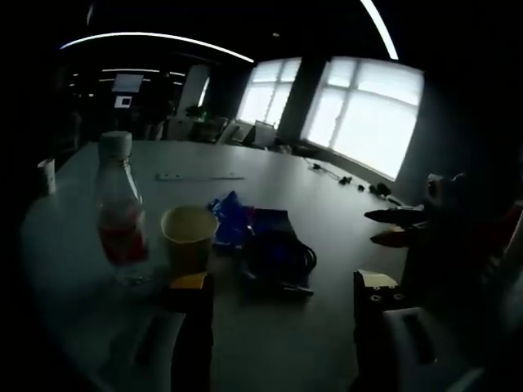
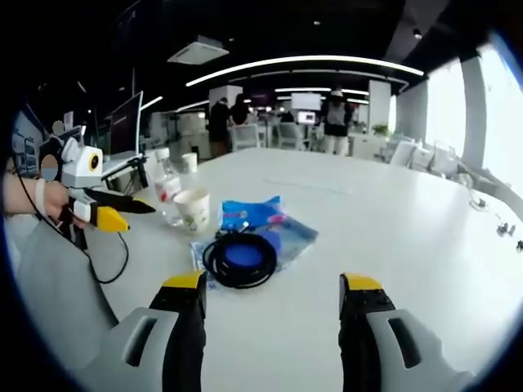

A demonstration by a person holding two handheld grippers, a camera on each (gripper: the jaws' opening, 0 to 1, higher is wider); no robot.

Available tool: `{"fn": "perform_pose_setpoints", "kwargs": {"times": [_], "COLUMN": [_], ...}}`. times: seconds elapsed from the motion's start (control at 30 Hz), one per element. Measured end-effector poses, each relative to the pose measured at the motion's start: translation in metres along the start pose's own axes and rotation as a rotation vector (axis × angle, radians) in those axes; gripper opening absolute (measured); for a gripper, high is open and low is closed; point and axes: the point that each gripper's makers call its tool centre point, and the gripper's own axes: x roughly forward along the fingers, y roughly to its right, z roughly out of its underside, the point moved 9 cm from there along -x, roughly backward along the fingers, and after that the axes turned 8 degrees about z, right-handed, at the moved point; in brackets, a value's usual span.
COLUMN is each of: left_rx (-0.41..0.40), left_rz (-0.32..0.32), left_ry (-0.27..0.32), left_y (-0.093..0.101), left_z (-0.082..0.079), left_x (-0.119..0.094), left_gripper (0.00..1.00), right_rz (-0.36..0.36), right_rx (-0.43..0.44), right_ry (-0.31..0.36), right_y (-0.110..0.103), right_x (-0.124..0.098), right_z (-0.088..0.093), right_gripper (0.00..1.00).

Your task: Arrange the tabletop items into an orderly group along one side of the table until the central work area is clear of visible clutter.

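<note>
Right gripper view, bright and clear, has its own right gripper (image 2: 272, 300) with jaws spread apart and nothing between them, hanging over bare white table (image 2: 425, 237). Just ahead lies a coiled black cable (image 2: 239, 259) on a clear plastic bag (image 2: 288, 237), with a blue packet (image 2: 249, 213) behind it, its long side running roughly left to right across the view. Left of these stands a paper cup (image 2: 194, 210), upright, mouth up, and close behind it a clear bottle (image 2: 167, 186) with a white cap and red label, also upright. The left gripper (image 2: 131, 214) comes in from the left edge, held by a hand (image 2: 45, 198), jaws parted and tips aimed at the cup, not touching it. Farther back sit a small white cup (image 2: 189, 162), a monitor, desks and standing people.

Left gripper view is much darker. Its own jaws stand apart at the bottom, empty. The cup (image 1: 188, 237) is just ahead, the bottle (image 1: 121, 214) beside it, the cable (image 1: 278, 257) and blue packet (image 1: 231, 216) to the other side. A long flat strip (image 1: 200, 176) lies farther across the table, bright windows (image 1: 364, 110) beyond.
</note>
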Motion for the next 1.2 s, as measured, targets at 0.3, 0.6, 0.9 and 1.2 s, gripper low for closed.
{"fn": "perform_pose_setpoints", "kwargs": {"times": [0.3, 0.6, 0.9, 1.2], "left_rx": [-0.016, -0.046, -0.058, -0.100], "left_rz": [-0.016, -0.034, -0.029, -0.030], "left_ry": [-0.039, -0.033, -0.045, -0.032], "left_y": [0.000, -0.004, -0.003, -0.006], "left_z": [-0.002, -0.002, -0.002, -0.002], "left_x": [0.006, 0.013, 0.023, 0.038], "left_gripper": [0.61, 0.56, 0.51, 0.44], "right_rz": [0.000, -0.009, -0.029, -0.049], "right_rx": [0.014, 0.008, -0.010, -0.023], "right_ry": [-0.010, -0.025, -0.039, -0.050], "right_y": [0.006, 0.010, 0.010, 0.010], "right_x": [0.003, 0.010, 0.017, 0.026], "right_z": [0.002, 0.002, 0.000, -0.002], "right_gripper": [0.63, 0.61, 0.59, 0.55]}}
